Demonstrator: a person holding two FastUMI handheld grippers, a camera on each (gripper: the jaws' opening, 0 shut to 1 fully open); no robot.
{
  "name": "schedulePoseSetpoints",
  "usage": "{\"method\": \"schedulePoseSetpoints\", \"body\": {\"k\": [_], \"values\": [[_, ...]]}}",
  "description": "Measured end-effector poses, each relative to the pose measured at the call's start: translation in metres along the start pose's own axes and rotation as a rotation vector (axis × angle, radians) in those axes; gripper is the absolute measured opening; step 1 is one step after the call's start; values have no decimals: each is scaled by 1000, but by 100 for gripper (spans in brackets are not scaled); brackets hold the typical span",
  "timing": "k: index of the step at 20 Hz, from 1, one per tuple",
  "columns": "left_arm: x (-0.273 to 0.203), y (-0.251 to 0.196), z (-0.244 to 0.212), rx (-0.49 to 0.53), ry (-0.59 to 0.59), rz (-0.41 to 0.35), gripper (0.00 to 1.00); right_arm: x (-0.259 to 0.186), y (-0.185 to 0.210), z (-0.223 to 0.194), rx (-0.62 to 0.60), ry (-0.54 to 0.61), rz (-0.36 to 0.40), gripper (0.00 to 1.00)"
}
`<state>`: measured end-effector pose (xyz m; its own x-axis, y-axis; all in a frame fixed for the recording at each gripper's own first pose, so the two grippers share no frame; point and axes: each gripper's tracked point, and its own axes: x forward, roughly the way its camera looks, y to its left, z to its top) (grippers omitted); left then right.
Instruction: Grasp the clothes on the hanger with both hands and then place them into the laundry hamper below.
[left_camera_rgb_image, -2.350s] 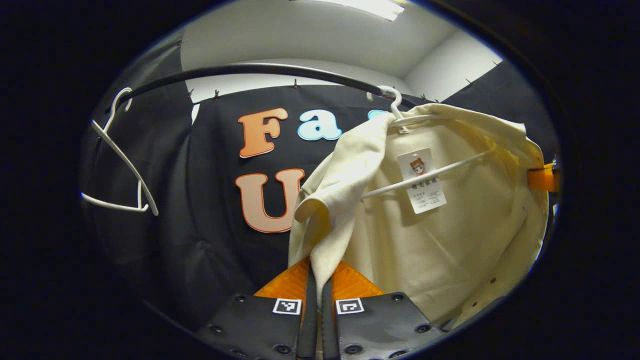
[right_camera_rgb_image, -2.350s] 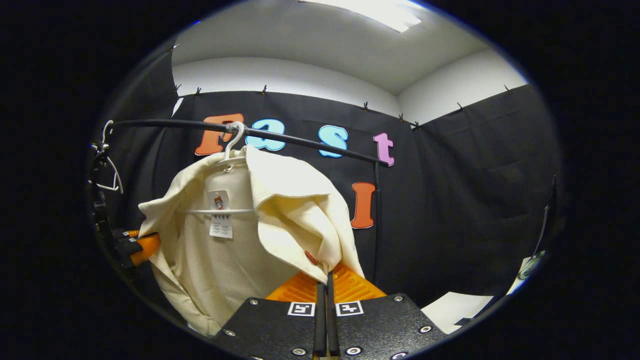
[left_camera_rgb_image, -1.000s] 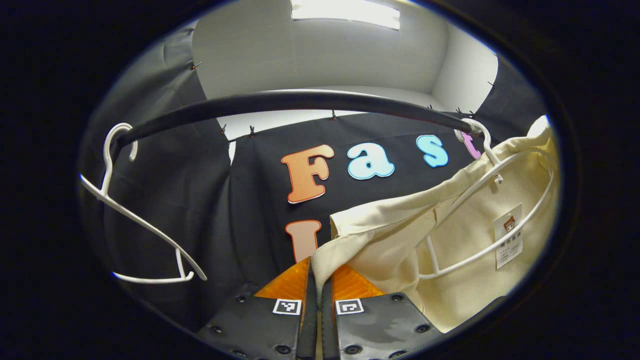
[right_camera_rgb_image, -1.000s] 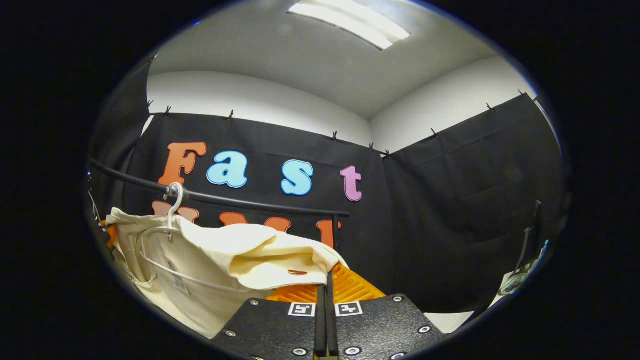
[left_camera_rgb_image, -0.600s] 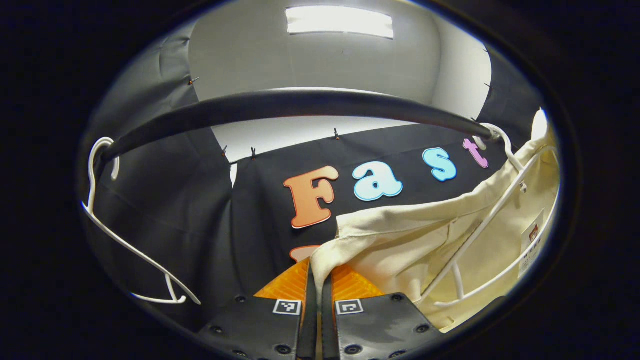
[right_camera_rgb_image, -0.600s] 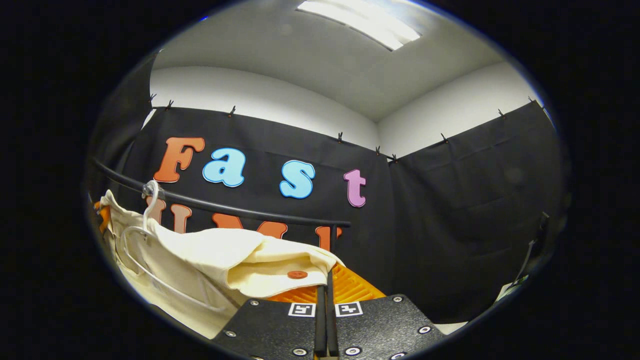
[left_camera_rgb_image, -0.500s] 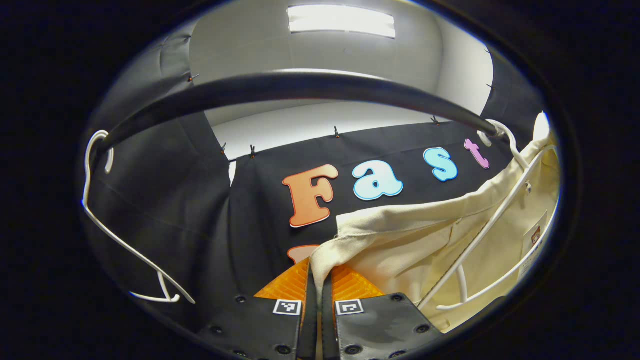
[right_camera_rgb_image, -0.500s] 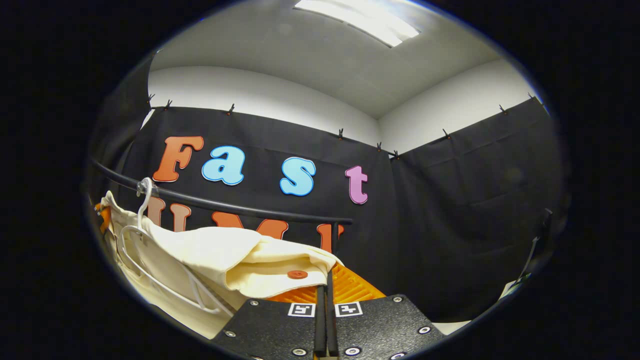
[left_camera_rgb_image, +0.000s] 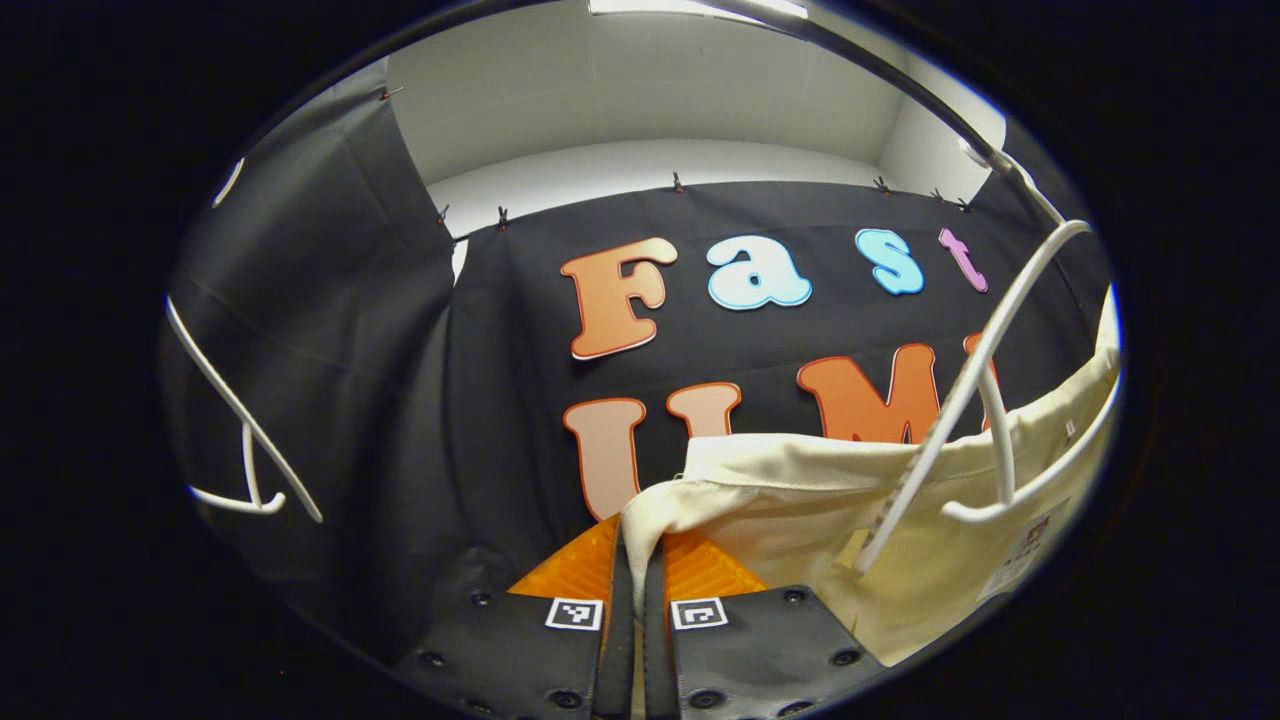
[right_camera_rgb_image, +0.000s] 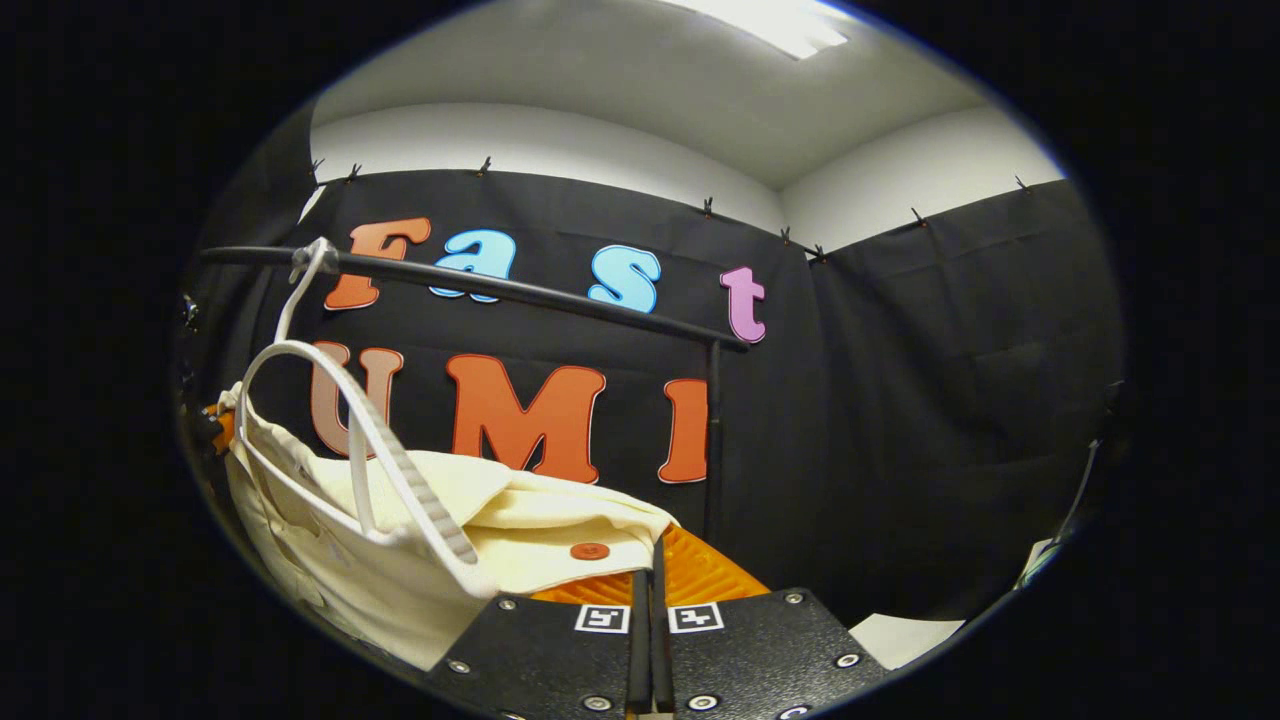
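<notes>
Left gripper (left_camera_rgb_image: 632, 545), at the bottom centre of the left gripper view, is clamped on a fold of the cream garment (left_camera_rgb_image: 800, 500); the right gripper (right_camera_rgb_image: 648, 570) likewise pinches the cloth's edge beside a red button (right_camera_rgb_image: 589, 551). The garment spreads across the lower right of the left gripper view and the lower left of the right gripper view, with the white hanger (right_camera_rgb_image: 370, 440) lying over it, its hook on the black rail (right_camera_rgb_image: 520, 291). To finish freeing it well, draw both grips down and away evenly so the cloth slides off the hanger's arms without snagging. The fabric looks soft, pale and creased, with a paper tag (left_camera_rgb_image: 1030, 540) at the frame's lower right edge.
</notes>
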<state>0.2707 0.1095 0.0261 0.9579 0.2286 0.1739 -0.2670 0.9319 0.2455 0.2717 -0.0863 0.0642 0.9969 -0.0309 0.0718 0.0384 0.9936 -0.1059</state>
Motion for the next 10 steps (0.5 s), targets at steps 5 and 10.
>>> {"method": "schedulePoseSetpoints", "body": {"k": [5, 10], "values": [[-31, 17, -26, 65, 42, -2, 11, -40, 10, -31, -15, 43, 22, 0], [-78, 32, -47, 116, 81, 15, 11, -80, 17, -44, -24, 57, 24, 0]]}}
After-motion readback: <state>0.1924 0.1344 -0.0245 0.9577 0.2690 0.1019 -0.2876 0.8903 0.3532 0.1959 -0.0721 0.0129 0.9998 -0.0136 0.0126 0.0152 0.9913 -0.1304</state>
